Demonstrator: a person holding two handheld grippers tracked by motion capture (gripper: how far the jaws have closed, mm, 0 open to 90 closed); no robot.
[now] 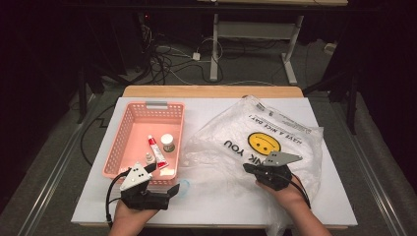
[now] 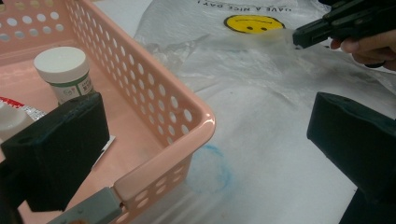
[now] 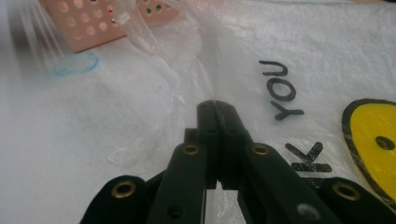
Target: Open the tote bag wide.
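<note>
Left jaw hides the tube (image 2: 18,108) partly.

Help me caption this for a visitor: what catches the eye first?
The crinkled clear plastic bag with its yellow smiley face, spread over the table's right half, stands out; the right gripper is shut on a fold of it. At left sits a pink basket holding a small white-capped jar and a tube.
</note>
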